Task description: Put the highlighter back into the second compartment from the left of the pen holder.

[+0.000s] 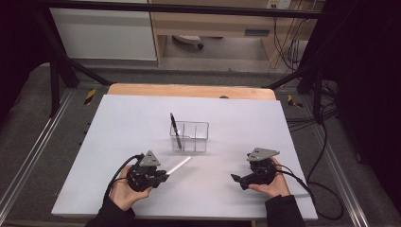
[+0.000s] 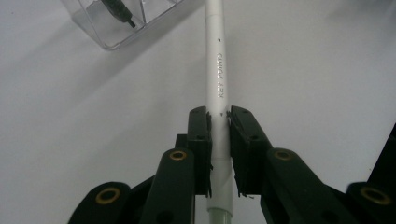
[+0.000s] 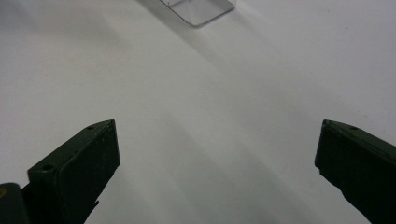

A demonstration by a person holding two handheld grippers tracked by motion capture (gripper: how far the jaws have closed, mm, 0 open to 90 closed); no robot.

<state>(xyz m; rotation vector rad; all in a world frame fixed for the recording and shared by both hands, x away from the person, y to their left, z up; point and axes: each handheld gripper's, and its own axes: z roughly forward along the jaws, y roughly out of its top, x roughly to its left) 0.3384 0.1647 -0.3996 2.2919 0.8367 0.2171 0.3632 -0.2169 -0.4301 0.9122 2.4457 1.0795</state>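
My left gripper is shut on a white pen, which points away from it toward the clear plastic holder. A black pen stands tilted in the holder's left compartment. At the front right of the sheet my right gripper is open, its jaws wide apart with nothing between them; a corner of the holder lies ahead of it.
A white sheet covers the wooden table. Black frame posts, cables and a grey floor surround the table. Each gripper's cable trails off toward the table's front edge.
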